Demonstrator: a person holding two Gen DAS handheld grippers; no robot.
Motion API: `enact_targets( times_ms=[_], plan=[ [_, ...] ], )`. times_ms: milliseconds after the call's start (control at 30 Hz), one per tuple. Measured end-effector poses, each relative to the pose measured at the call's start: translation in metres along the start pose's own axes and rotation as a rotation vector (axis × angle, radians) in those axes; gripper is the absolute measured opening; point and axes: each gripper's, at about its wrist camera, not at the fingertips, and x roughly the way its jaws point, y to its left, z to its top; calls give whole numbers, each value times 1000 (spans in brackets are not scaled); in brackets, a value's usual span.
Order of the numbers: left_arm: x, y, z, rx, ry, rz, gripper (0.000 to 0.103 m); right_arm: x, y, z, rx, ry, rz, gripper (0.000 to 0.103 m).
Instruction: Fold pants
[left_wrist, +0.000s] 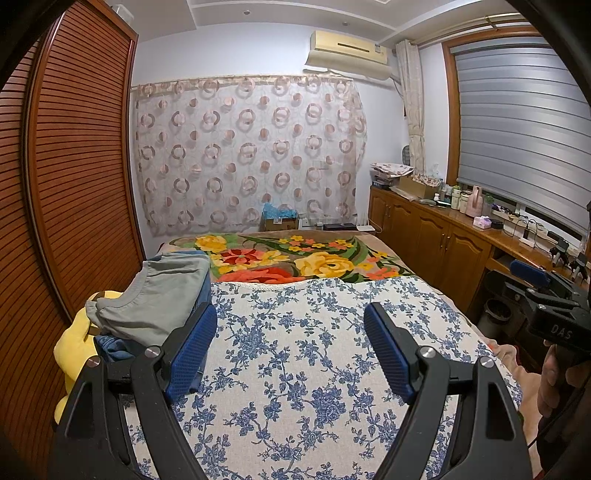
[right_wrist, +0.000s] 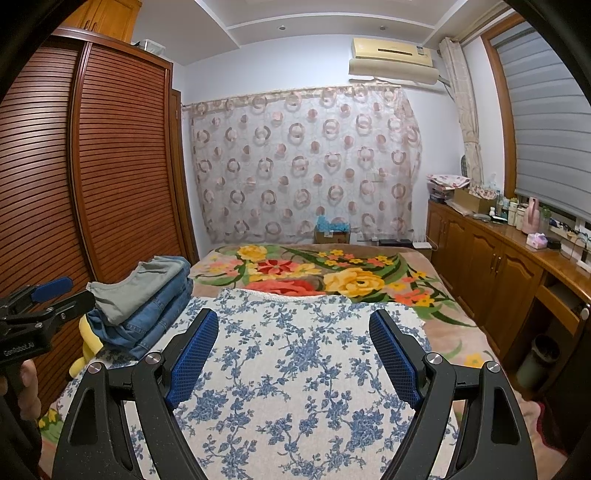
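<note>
Left gripper (left_wrist: 290, 354) jaws spread, empty | right gripper (right_wrist: 291, 356) likewise | floral cloth (left_wrist: 314, 350) on bed | wardrobe (left_wrist: 74, 166) left

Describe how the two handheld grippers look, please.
Both the left gripper and the right gripper have black angular frames, silver pivot screws and textured blue pads. White lettering marks each black body, and a thin dark cable hangs below the right one.
</note>
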Motion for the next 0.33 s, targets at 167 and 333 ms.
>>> enact_targets(
  times_ms=[167,333],
  plan=[
    [-1,1,0,1,-2,1,82,0,0,0,0,-1,0,85],
    [0,0,-1,1,0,0,82,0,0,0,1,0,0,85]
  ],
)
